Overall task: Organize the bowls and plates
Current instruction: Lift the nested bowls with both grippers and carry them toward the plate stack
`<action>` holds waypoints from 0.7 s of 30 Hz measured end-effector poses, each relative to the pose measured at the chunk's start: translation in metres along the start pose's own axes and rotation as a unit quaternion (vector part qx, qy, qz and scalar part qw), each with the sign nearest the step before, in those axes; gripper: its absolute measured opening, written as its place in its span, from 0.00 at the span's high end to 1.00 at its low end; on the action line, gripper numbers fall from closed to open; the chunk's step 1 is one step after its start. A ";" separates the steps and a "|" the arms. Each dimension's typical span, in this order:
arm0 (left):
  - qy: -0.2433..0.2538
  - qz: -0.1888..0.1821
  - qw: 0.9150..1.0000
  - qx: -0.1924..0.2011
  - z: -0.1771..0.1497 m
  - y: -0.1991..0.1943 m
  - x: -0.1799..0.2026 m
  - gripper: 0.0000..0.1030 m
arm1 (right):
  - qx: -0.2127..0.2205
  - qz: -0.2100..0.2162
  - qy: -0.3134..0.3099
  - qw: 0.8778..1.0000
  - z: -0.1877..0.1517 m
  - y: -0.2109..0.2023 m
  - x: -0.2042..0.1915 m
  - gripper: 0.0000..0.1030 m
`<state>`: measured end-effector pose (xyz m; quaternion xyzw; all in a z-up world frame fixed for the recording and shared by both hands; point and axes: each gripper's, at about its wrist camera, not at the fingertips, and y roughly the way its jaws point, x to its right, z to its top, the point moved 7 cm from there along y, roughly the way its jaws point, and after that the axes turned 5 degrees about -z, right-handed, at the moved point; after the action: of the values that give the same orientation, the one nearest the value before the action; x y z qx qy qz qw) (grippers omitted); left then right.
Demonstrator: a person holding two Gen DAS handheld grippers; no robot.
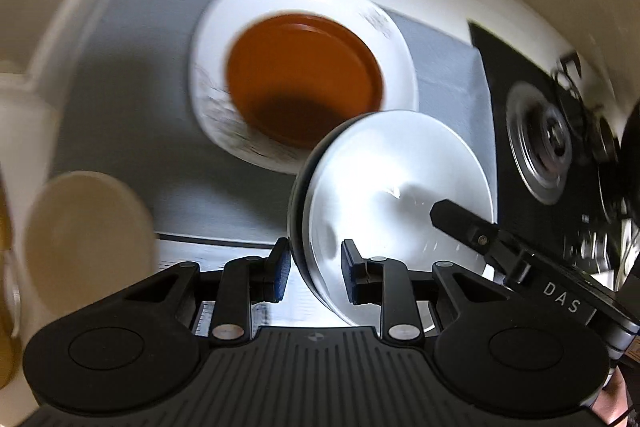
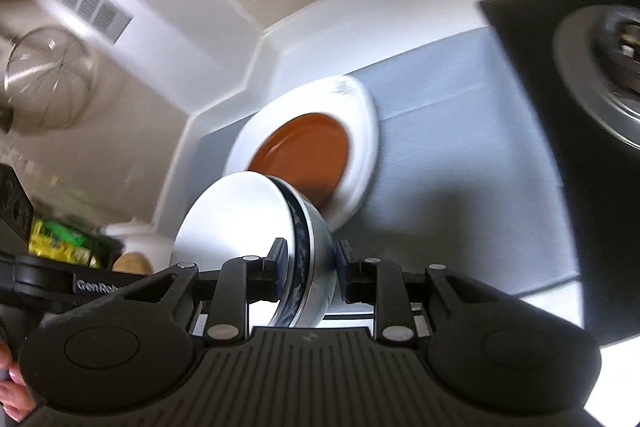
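Both units grip one bowl (image 1: 394,195) by its rim. The left hand-held gripper (image 1: 316,269) is closed on the rim at 6 o'clock in the left wrist view; the right hand-held gripper (image 2: 312,263) likewise in its own. Lower the bowl level into the orange dish (image 1: 304,79), at 12 o'clock, nested in the white plate (image 1: 400,43) on the grey worktop (image 1: 132,115). Glazed ceramic is probably slippery; release one side at a time.

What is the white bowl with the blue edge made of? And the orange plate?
The bowl looks like glazed ceramic: glossy white with a painted blue band. The orange plate has a smooth, duller surface, maybe plastic or glazed ceramic; blur leaves that open.
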<state>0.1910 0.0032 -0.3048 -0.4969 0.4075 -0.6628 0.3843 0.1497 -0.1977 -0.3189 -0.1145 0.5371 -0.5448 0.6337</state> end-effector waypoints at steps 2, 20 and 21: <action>-0.016 -0.001 1.000 0.011 0.002 -0.014 -0.013 0.72 | -0.005 0.015 -0.005 1.000 0.003 0.004 -0.016 0.73; -0.115 0.037 0.986 0.113 -0.012 -0.140 -0.133 0.72 | -0.069 0.105 -0.130 0.984 -0.015 0.038 -0.187 0.73; -0.122 0.035 0.985 0.117 -0.013 -0.145 -0.137 0.72 | -0.072 0.107 -0.134 0.983 -0.018 0.038 -0.191 0.73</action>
<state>0.1917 0.1843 -0.2208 -0.5110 0.2942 -0.6267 0.5095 0.1895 -0.0198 -0.2470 -0.1739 0.4941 -0.4135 0.7447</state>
